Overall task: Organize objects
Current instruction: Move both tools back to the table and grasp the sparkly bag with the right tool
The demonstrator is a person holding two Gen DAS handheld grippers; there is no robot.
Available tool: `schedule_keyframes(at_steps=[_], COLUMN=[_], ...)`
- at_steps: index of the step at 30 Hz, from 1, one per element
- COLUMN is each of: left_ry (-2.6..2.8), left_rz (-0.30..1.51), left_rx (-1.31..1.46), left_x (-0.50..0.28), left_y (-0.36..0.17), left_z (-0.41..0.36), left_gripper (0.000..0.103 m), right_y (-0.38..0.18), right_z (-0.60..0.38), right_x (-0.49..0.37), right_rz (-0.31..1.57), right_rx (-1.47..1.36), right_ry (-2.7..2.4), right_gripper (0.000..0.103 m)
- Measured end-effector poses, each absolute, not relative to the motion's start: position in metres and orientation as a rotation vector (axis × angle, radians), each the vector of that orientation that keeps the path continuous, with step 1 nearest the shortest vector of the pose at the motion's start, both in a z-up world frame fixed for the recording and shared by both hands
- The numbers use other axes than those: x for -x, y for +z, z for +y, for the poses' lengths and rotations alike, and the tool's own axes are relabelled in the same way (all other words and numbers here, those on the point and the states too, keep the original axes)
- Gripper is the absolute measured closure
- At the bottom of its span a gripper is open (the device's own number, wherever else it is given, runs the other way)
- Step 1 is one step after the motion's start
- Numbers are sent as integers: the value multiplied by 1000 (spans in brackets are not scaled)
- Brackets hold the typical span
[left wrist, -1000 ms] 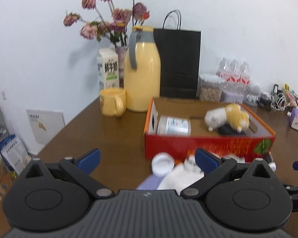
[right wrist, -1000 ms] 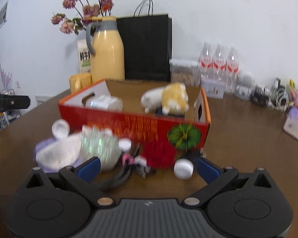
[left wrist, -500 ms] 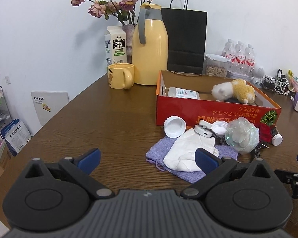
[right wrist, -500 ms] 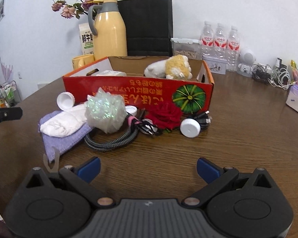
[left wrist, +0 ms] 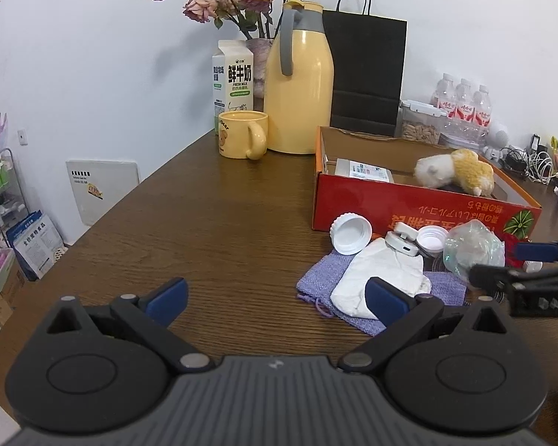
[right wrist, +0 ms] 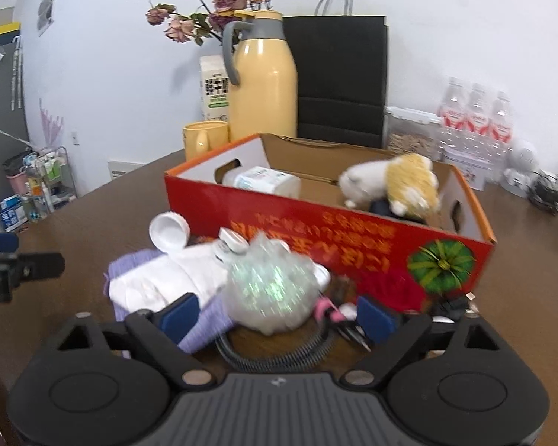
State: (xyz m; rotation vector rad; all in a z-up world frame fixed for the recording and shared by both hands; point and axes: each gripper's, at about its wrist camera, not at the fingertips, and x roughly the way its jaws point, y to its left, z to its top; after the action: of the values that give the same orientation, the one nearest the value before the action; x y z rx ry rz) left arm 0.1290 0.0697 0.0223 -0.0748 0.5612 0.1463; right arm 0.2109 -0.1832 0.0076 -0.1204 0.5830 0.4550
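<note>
While the left gripper hovers over bare wood with its blue fingers spread wide and nothing between them, the clutter sits off to its right on the brown counter. The right-hand finger of that gripper overlaps the near edge of a white cloth lying on a purple pouch; whether it touches the cloth cannot be told. Behind the cloth, against the front wall of the red box, lie a white cap, a small round case and a shiny crinkled plastic ball. Inside the box are a flat white packet and a plush toy.

Further right, the right gripper has come up to the pile, and its fingers have just been closing a little yet stand wide apart. The plastic ball lies between them, close to the fingertips, with gaps on both sides, so nothing is gripped. A dark coiled cable curls under the ball, and a red flower rests beside the box past the right-hand finger. This view is blurred.
</note>
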Motion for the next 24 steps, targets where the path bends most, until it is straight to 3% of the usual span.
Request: schedule_keyframes(at_steps=[4,6,10,24], left_ry=[137,135,114,100], left_rz=[562,568,586,614], left_rx=[70,68,85,61], left_x=[-132,-134,-142,-165], left_y=[21,19,14,9], left_z=[68,67,67,52], left_gripper=[0,0,0,0], right_y=[2,-2,-7,-1], right_z=[-177,-177,-181,-196], right_x=[-227,-230,-228,-214], right_rz=[613,622,609,500], right_rx=[111,92,68,38], right_ry=[459,475,498,498], right_gripper=[24,45,56,63])
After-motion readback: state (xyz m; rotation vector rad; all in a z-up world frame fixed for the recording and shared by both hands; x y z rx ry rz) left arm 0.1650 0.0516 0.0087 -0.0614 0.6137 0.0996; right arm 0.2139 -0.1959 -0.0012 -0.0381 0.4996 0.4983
